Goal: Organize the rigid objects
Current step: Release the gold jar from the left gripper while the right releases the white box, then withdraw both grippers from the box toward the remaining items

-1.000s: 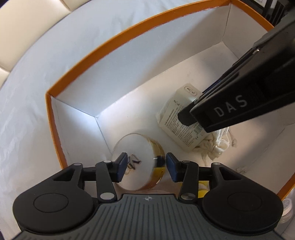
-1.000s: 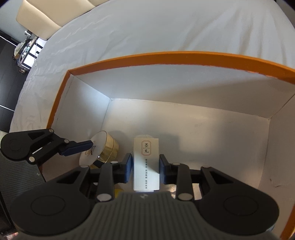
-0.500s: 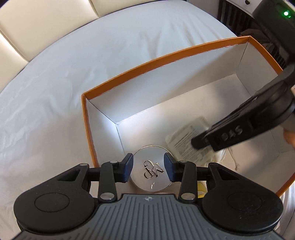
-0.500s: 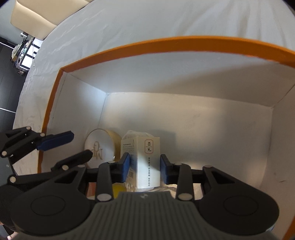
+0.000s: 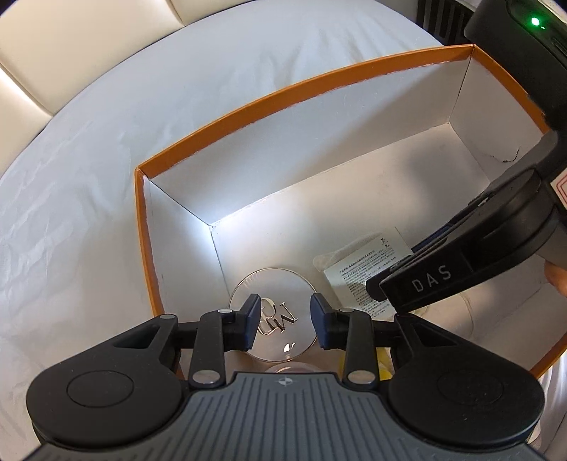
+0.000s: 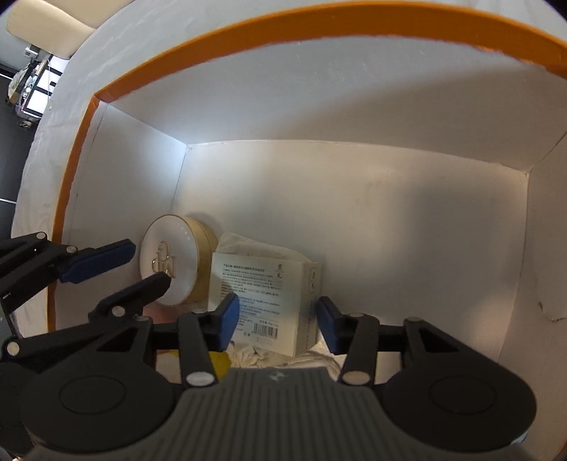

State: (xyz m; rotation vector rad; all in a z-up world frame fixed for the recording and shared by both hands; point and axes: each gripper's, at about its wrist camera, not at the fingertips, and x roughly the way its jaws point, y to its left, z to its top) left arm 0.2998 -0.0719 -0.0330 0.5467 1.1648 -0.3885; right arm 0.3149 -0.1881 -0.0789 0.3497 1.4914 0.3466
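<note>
A round gold compact (image 5: 276, 287) with a white monogrammed lid lies in the near left corner of the orange-rimmed white box (image 5: 283, 92). My left gripper (image 5: 283, 319) hovers above it. Its jaws are closing, nothing is between them, and they stay clear of the lid. Beside the compact (image 6: 170, 248) a white printed carton (image 6: 262, 283) rests label-up on a crumpled white cloth (image 6: 258, 248). My right gripper (image 6: 276, 319) straddles the carton with its jaws opening and both pads off its sides. In the left wrist view that gripper's black finger (image 5: 425, 276) covers part of the carton (image 5: 361, 262).
The box (image 6: 248, 32) stands on a round table under a white cloth (image 5: 106, 177), with cream chair cushions (image 5: 71, 53) behind. Something yellow (image 6: 218, 365) lies at the box's near wall. The left gripper's fingers (image 6: 95, 262) reach in over the box's left wall.
The right jaws widened and let go of the carton, which went from upright to lying flat on the cloth. The left gripper rose off the compact and its jaws narrowed.
</note>
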